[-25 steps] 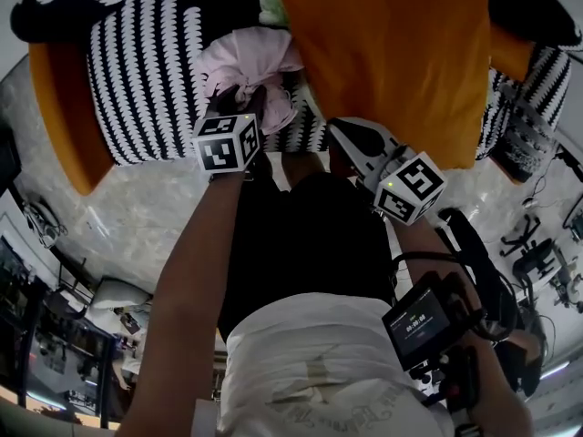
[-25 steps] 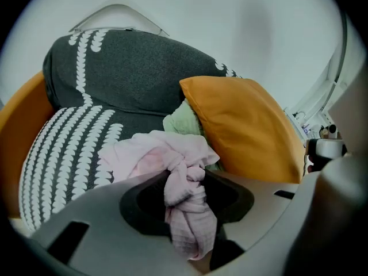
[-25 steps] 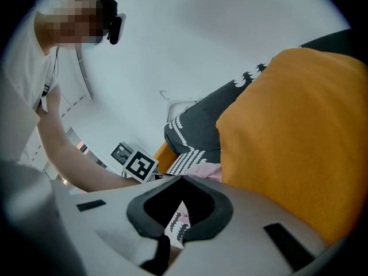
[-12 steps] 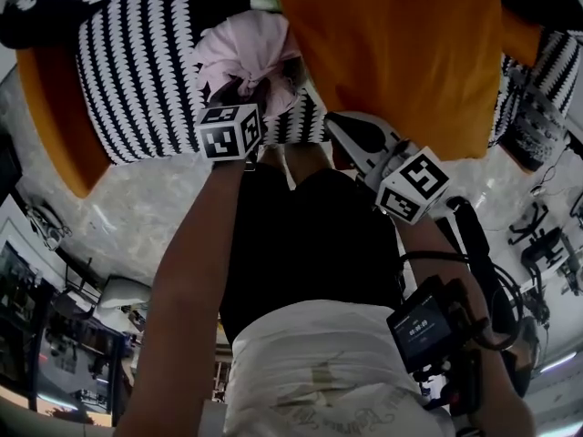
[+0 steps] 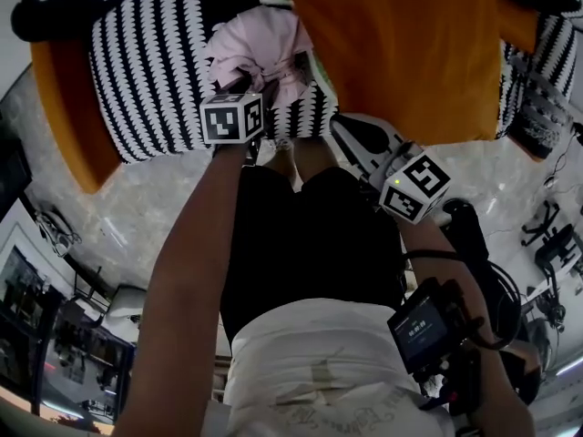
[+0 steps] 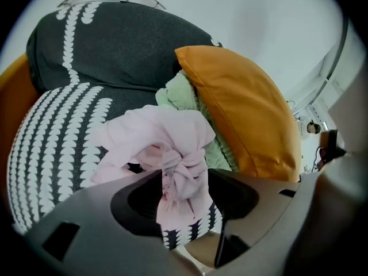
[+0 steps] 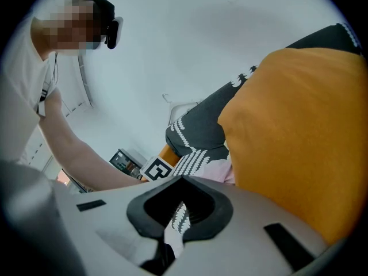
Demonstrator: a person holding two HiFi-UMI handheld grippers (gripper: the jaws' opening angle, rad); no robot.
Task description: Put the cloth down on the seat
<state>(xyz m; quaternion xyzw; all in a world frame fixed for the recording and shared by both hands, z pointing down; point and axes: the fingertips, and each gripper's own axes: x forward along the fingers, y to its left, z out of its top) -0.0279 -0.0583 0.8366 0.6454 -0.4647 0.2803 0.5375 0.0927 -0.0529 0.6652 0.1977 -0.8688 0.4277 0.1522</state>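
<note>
- The head view looks from above, steeply down past the person's left arm (image 5: 191, 271), onto the striped seat (image 5: 146, 71) and the orange cushion (image 5: 401, 53).
- The left gripper view is very near the pink cloth (image 6: 167, 137) and faces the dark back cushion (image 6: 115, 56). It shares the cloth, seat and orange cushion with the head view.
- The right gripper view looks almost level, past the same orange cushion toward that arm.
</note>
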